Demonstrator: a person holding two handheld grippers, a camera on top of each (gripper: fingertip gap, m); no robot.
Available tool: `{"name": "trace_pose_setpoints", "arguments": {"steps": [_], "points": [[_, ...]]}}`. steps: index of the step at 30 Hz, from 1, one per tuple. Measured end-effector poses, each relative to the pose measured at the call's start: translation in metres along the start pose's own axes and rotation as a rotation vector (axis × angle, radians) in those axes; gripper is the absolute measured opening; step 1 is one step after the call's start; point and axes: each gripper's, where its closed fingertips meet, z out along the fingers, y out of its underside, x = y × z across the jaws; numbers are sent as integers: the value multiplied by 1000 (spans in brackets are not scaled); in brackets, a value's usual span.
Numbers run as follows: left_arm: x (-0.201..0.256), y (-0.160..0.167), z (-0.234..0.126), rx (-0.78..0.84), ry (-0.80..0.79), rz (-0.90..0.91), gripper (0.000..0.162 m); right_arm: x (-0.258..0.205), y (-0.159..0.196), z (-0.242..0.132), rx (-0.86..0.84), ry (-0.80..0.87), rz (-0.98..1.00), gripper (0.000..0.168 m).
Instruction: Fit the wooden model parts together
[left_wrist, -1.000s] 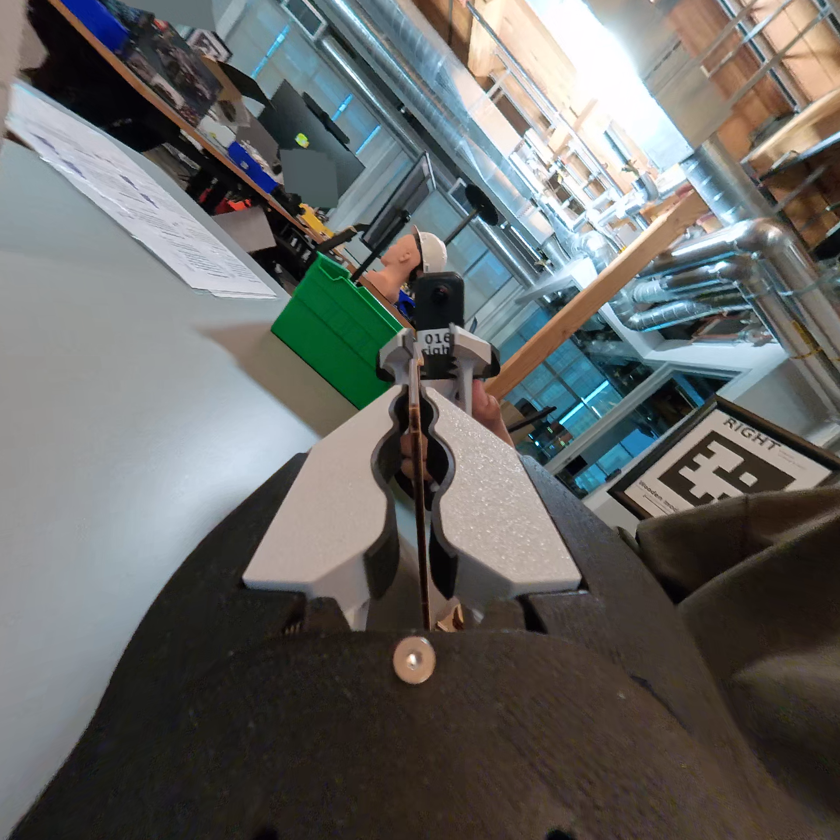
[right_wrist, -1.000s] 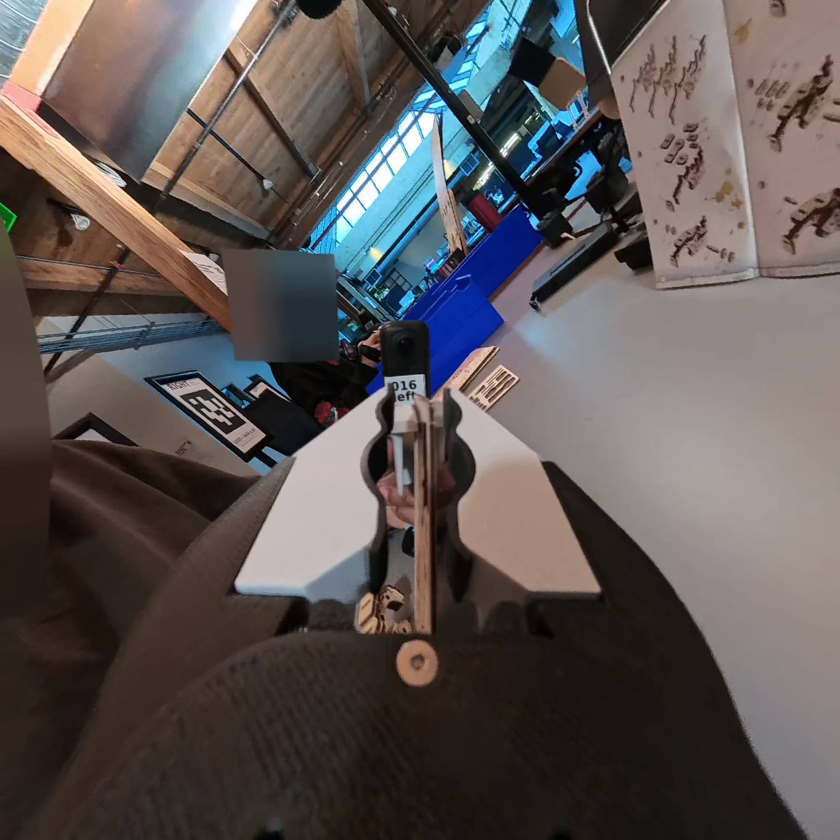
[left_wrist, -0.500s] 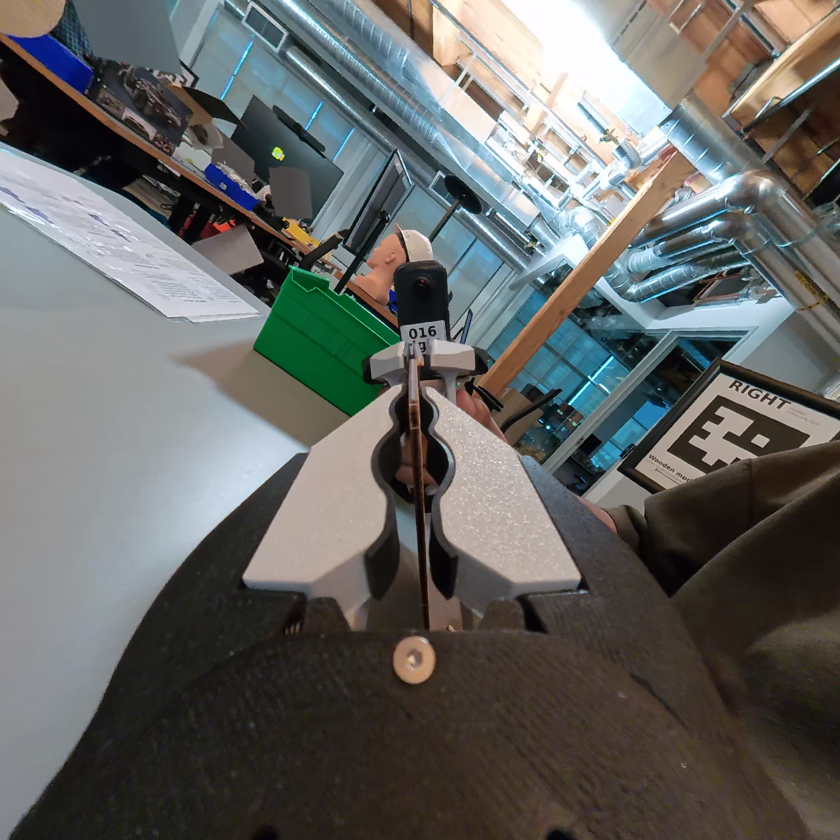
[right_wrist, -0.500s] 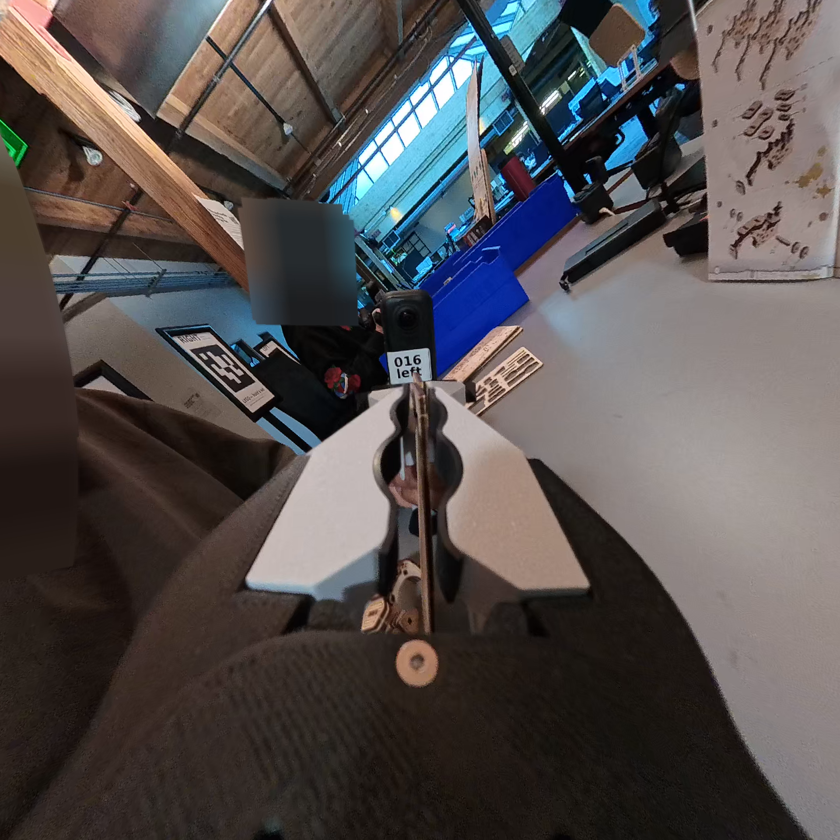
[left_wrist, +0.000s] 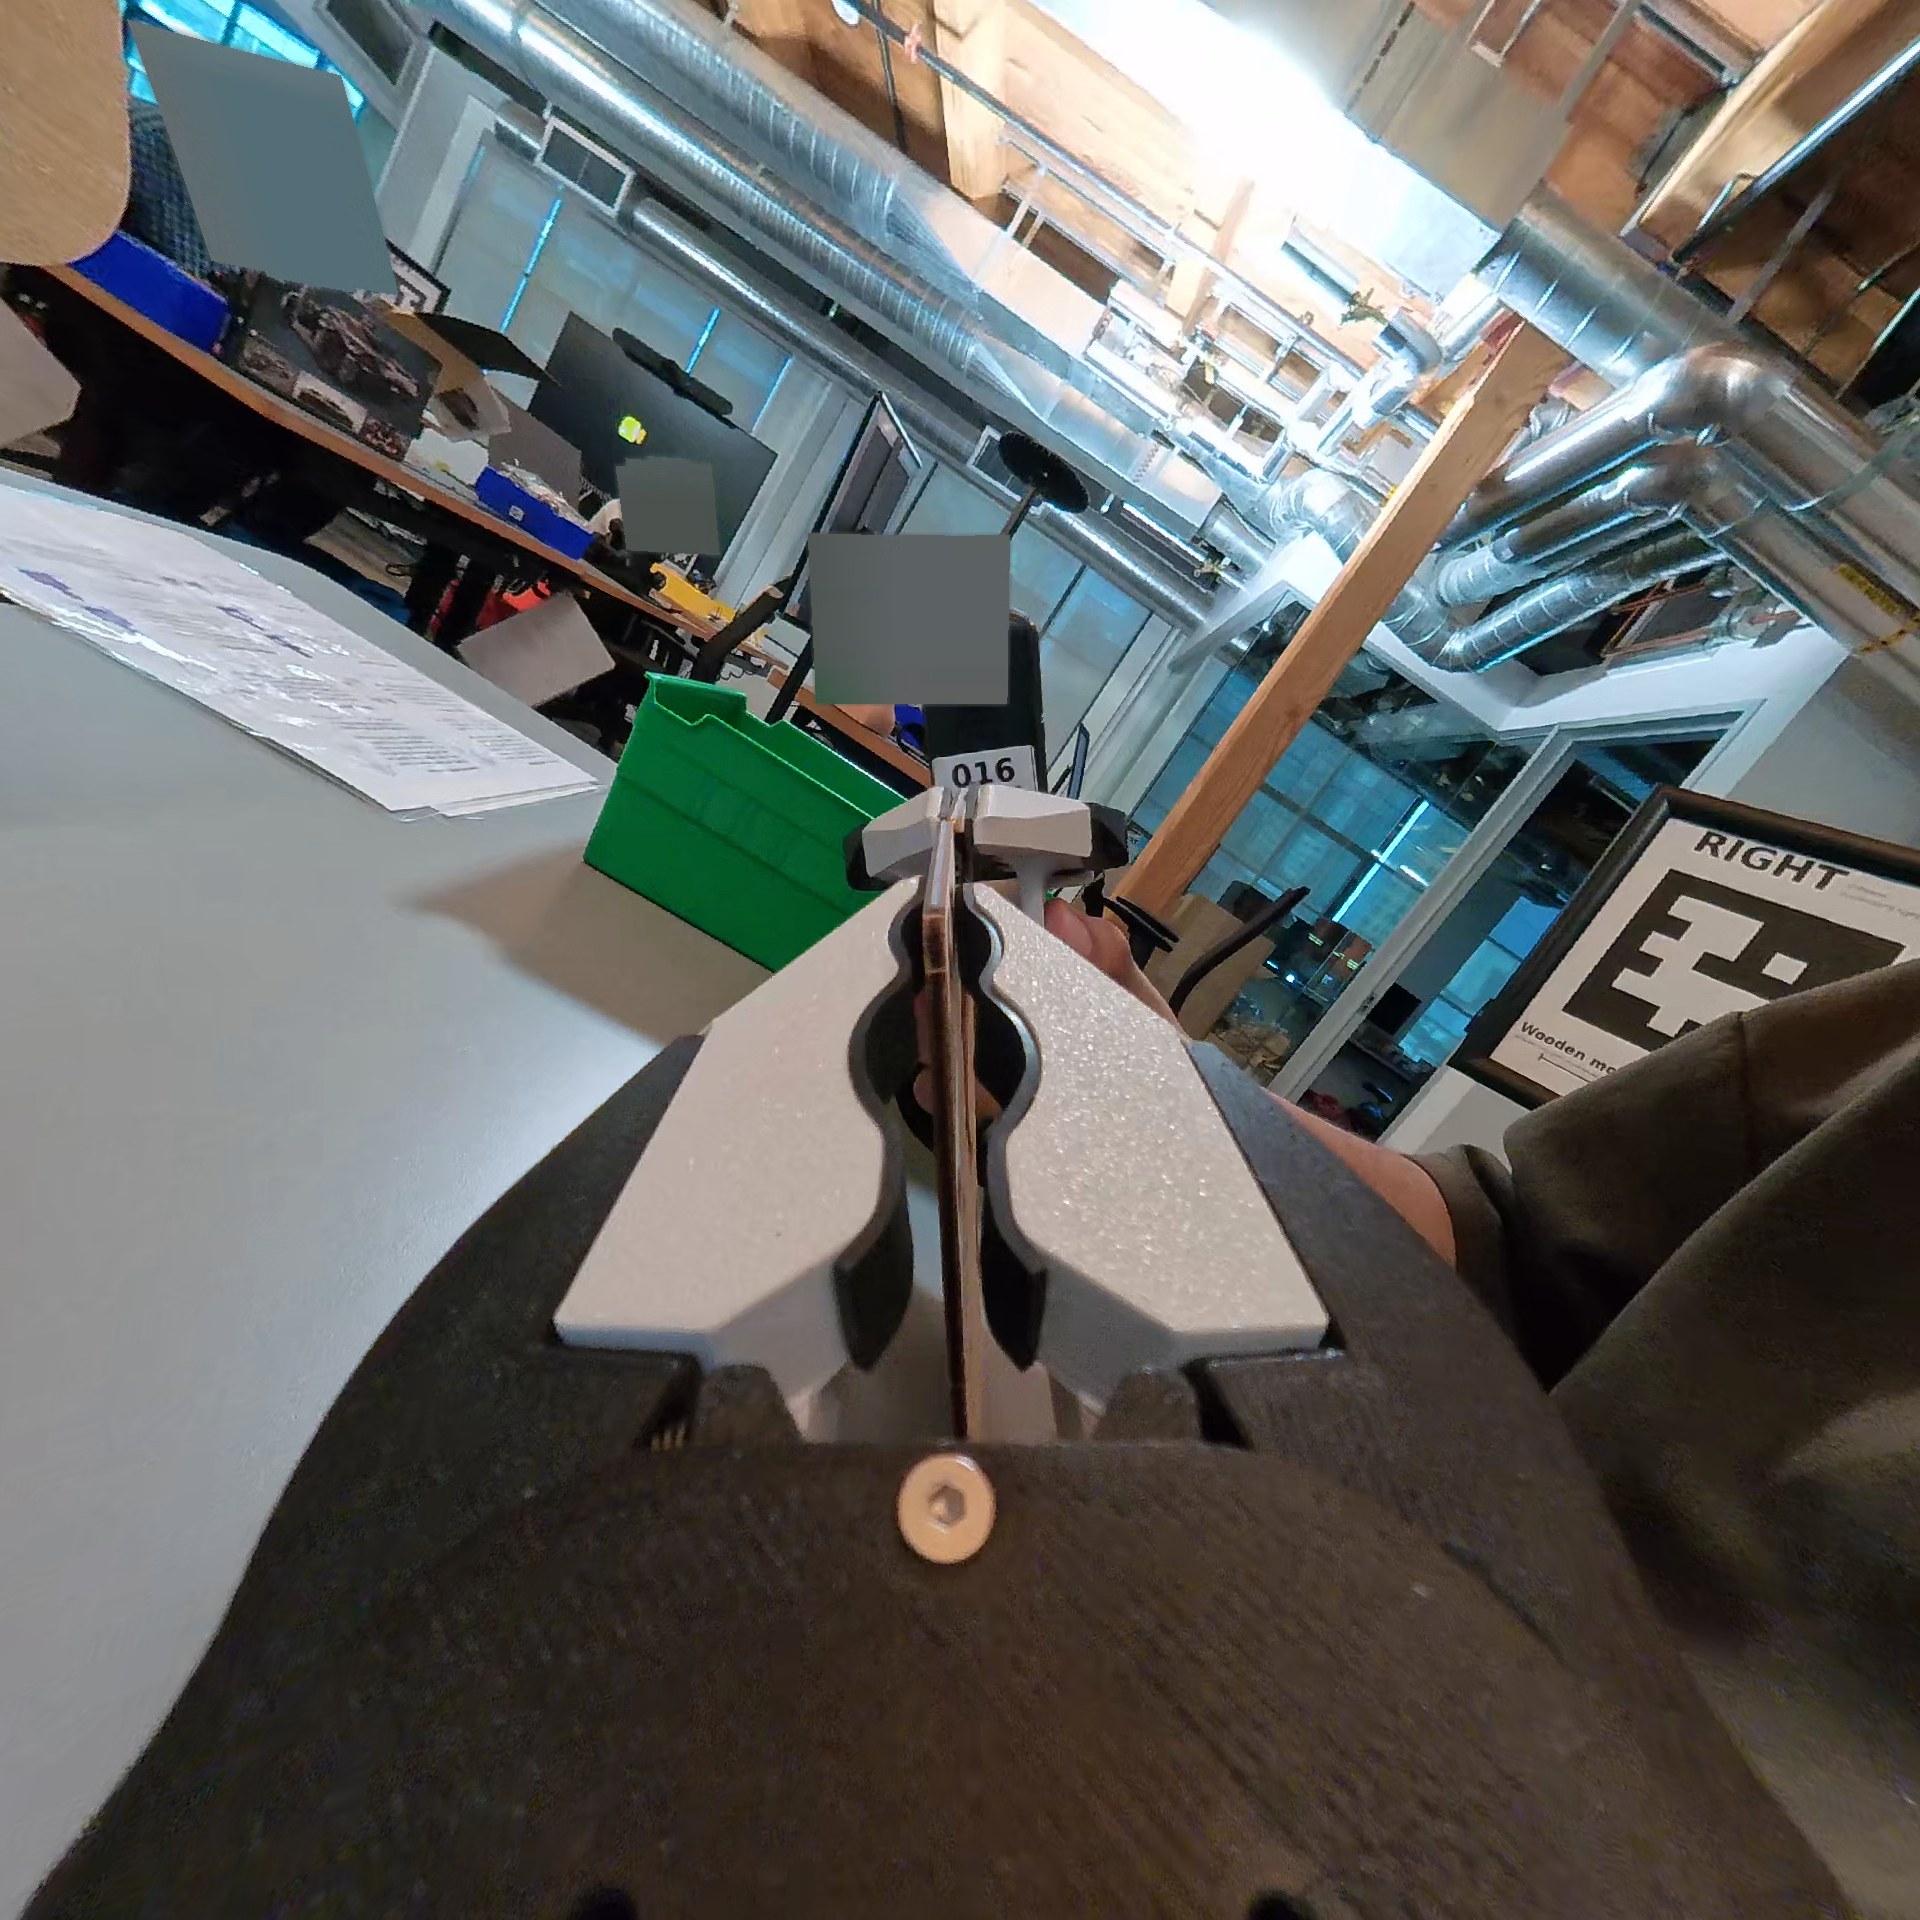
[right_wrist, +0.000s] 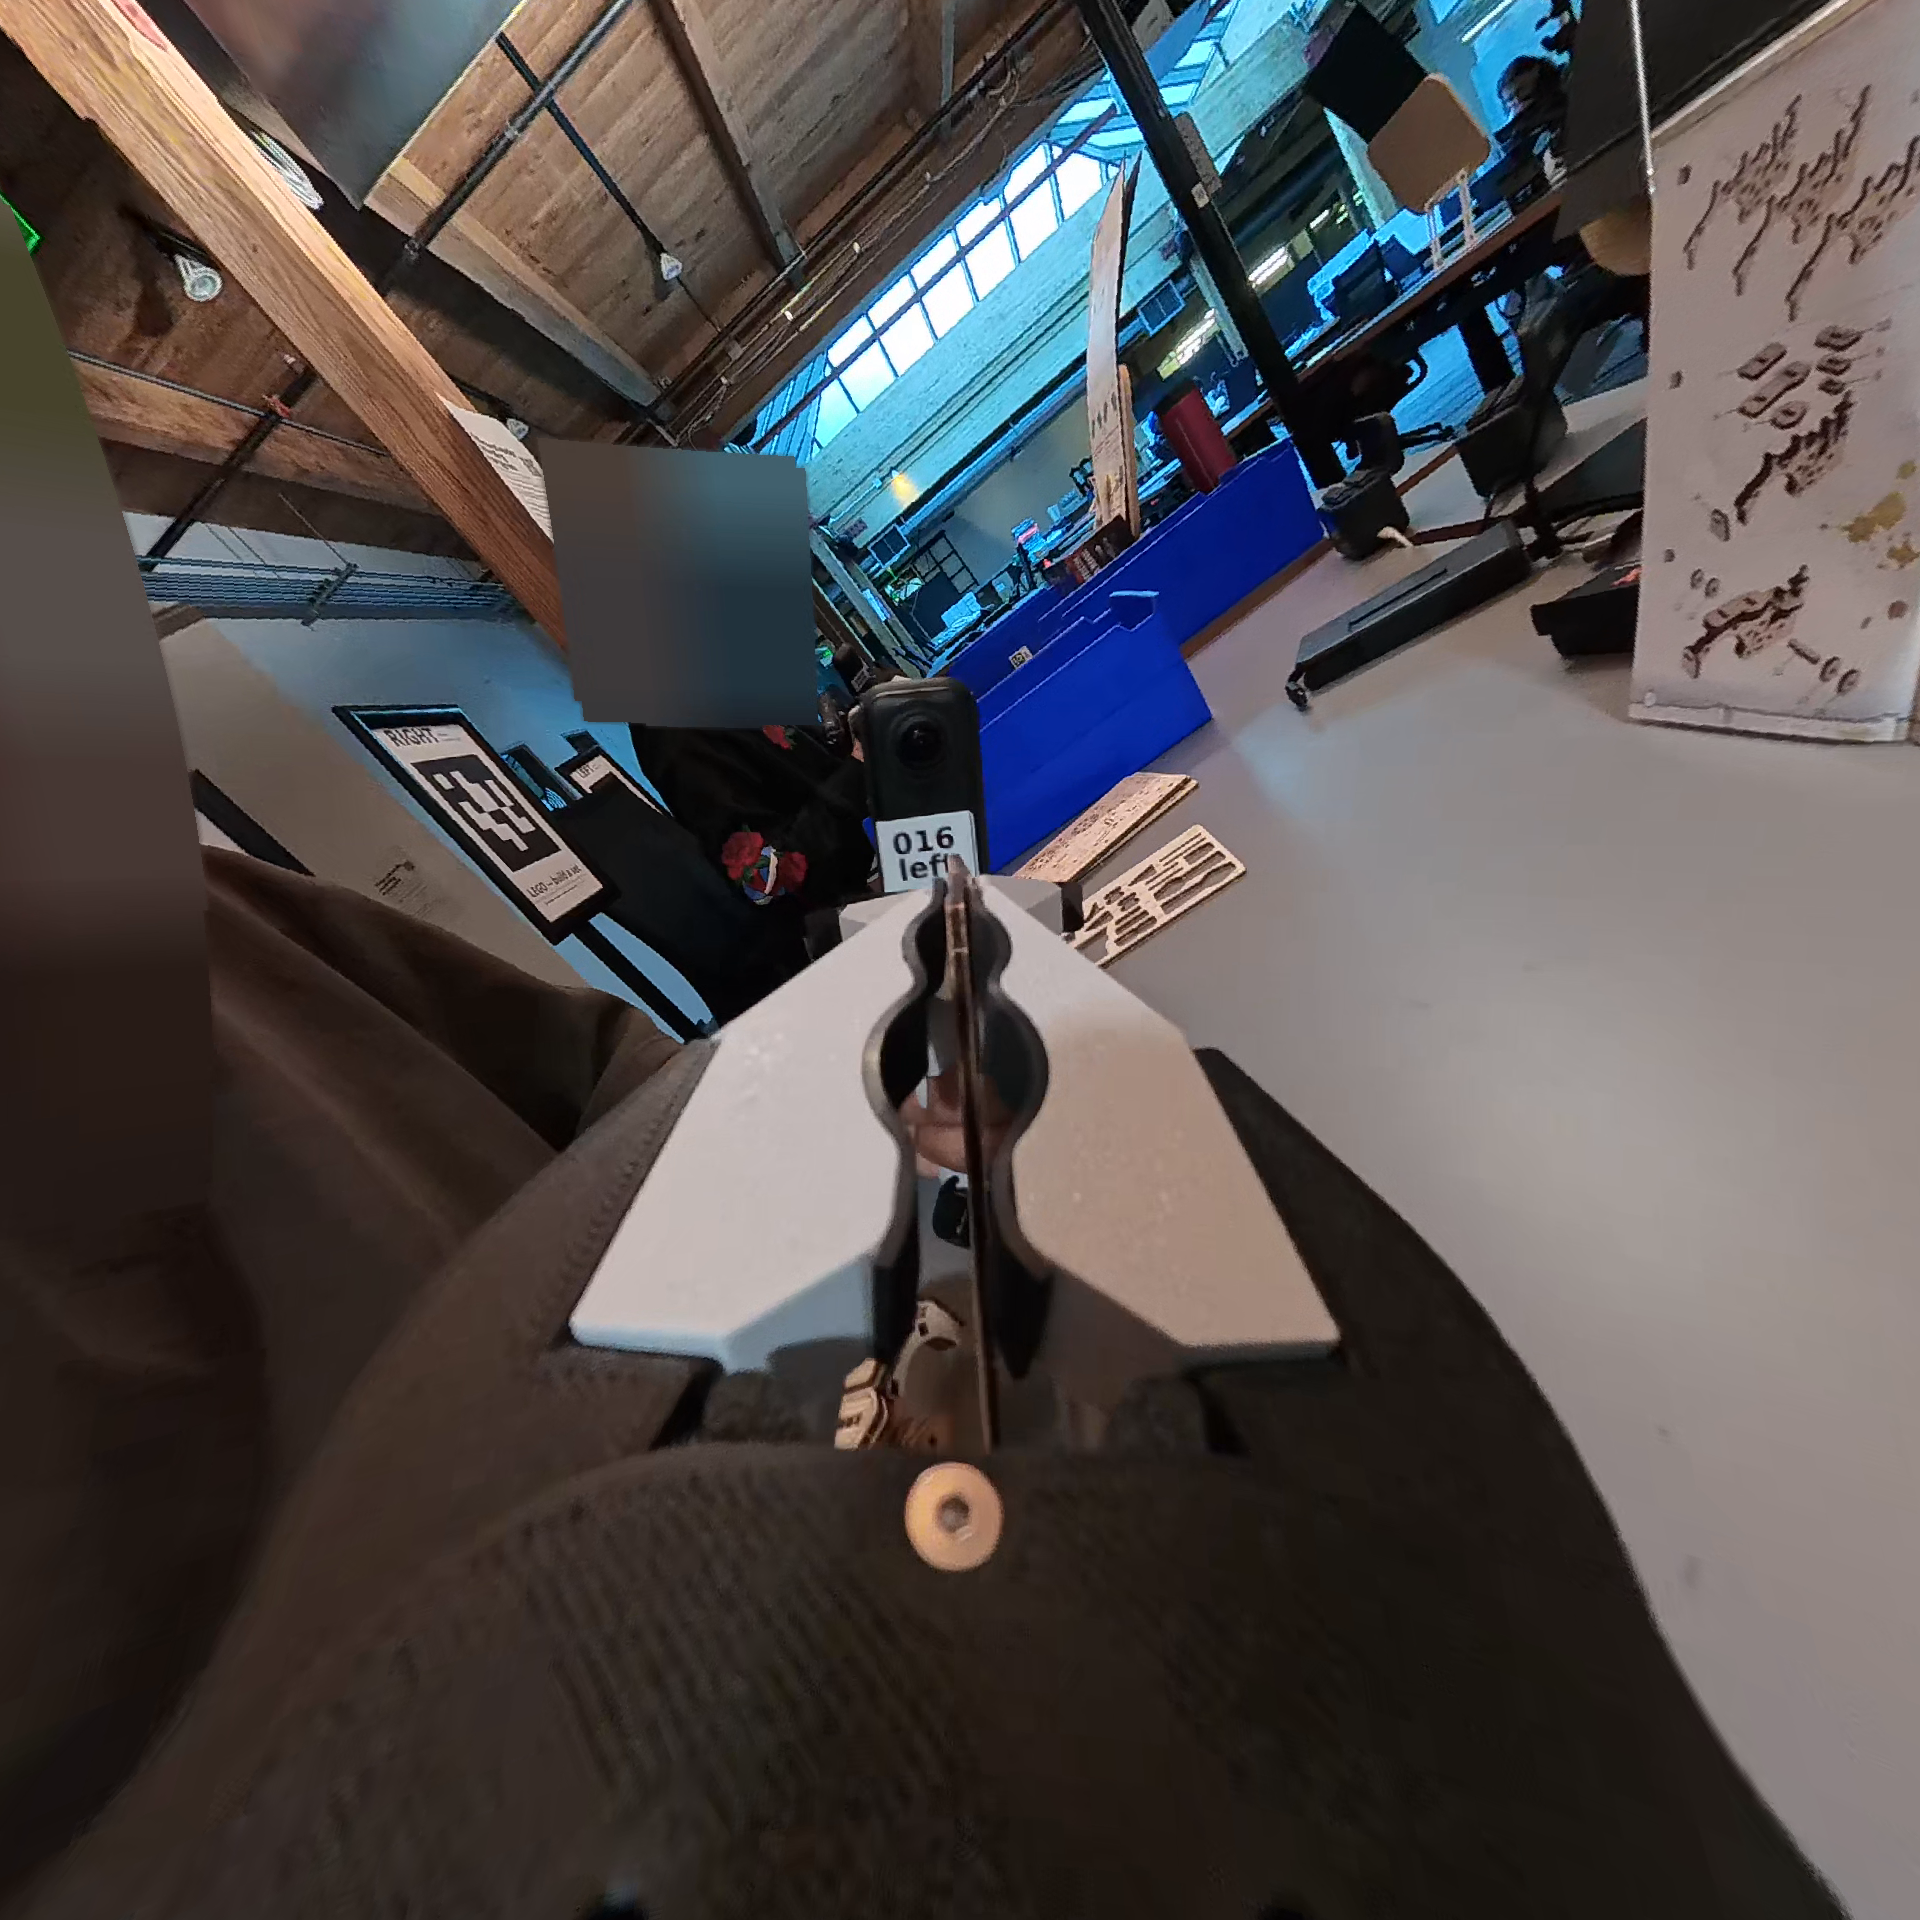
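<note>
The left gripper (left_wrist: 951, 914), a black hand-held tool with pale grey scalloped fingers, is clamped on a thin flat wooden model part (left_wrist: 958, 1143) seen edge-on, its laser-darkened rim running straight down the slot between the fingers. The right gripper (right_wrist: 961, 914), of the same build, is likewise clenched on a thin wooden piece (right_wrist: 971, 1143), also edge-on. The two tools face each other nose to nose above the pale grey table (left_wrist: 208, 1039), each tip showing just beyond the other's. Holding both sheets by their flat faces probably keeps them stiff and in one plane, so that a tab can be pushed into a slot. Whether the two sheets already touch cannot be told; the joint lies hidden behind the fingertips.

On the table beyond the right gripper lie flat wooden sheets of cut-out parts (right_wrist: 1153, 894), near a blue plastic bin (right_wrist: 1091, 717), seemingly stock for later steps.
</note>
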Motion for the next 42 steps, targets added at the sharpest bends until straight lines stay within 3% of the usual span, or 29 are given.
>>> {"name": "trace_pose_setpoints", "arguments": {"steps": [12, 36, 42], "points": [[4, -2, 0, 19, 21, 11, 0, -2, -2, 0, 40, -44, 67, 0], [-2, 6, 3, -15, -12, 19, 0, 5, 7, -6, -103, 57, 11, 1], [-13, 3, 2, 1, -46, -73, 6, 14, 2, -5, -17, 72, 40, 0]]}}
